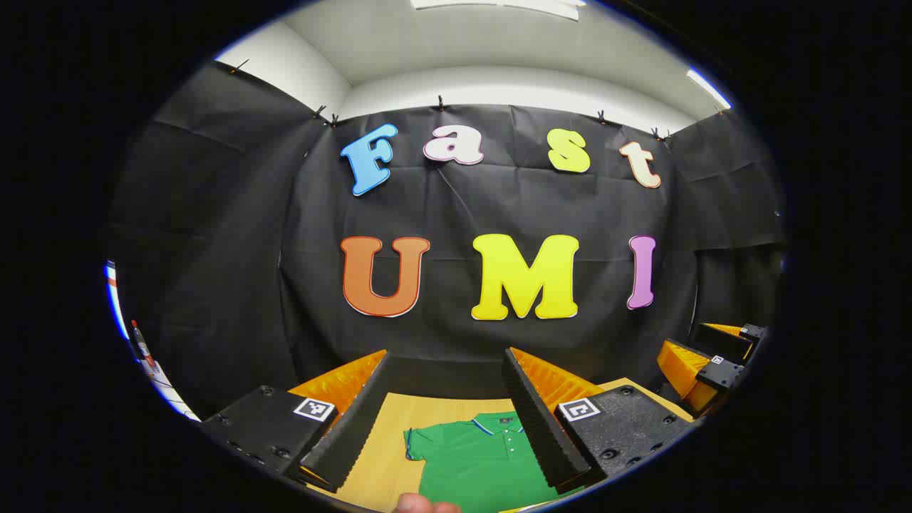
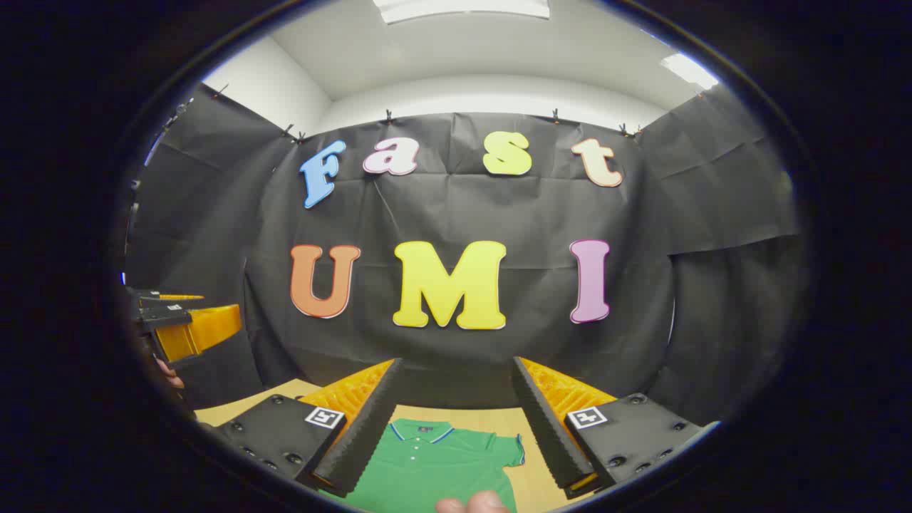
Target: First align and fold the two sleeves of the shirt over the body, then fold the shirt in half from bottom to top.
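- Green shirt (image 1: pixel 484 459) lies flat on the tabletop (image 1: pixel 381 456), bottom centre, collar toward the wall.
- Left tongs (image 1: pixel 445 417) spread above it.
- Right tongs (image 2: pixel 452 424) spread; bare tabletop borders the sleeve.

A green shirt (image 1: pixel 484 463) of soft, matt knitted cloth is being shown lying on a bench (image 1: pixel 377 456) of smooth, pale wood with a dull sheen. The left tool (image 1: pixel 445 413) and right tool (image 2: pixel 456 420) are being seen with ribbed, matt fingers (image 1: pixel 349 427) and grainy, matt plastic housings. The booth wall (image 1: pixel 499 206) is being formed by creased, matt cloth.
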`<state>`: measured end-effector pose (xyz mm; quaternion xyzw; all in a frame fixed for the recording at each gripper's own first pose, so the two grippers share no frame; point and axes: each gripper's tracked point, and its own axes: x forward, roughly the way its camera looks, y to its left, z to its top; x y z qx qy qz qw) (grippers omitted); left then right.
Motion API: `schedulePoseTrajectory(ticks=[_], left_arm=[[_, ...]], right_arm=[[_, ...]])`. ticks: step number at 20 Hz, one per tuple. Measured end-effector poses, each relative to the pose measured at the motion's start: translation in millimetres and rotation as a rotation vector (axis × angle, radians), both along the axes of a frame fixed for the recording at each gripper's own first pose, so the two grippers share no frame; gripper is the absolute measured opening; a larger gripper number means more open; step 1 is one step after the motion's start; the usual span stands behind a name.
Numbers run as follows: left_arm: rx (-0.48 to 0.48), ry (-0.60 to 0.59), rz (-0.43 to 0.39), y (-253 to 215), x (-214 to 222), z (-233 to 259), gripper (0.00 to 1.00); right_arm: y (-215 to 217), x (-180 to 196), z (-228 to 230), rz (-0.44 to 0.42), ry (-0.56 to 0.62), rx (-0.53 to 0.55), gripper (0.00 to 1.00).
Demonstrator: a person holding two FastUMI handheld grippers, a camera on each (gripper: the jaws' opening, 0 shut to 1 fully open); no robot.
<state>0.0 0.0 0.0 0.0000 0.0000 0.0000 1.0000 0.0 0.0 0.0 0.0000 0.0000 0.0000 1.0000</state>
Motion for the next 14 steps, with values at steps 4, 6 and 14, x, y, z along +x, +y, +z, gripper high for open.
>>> schedulePoseTrajectory(ticks=[4, 6, 14], left_arm=[[0.000, 0.012, 0.008, 9, 1, -4, 0.98], [0.004, 0.006, 0.013, 11, 4, -3, 0.98], [-0.002, -0.001, 0.025, 9, 14, -1, 0.98]], right_arm=[[2, 4, 2, 0.002, 0.006, -0.003, 0.98], [2, 6, 1, 0.003, 0.004, -0.008, 0.98], [-15, 19, 11, -0.009, -0.020, -0.013, 0.98]])
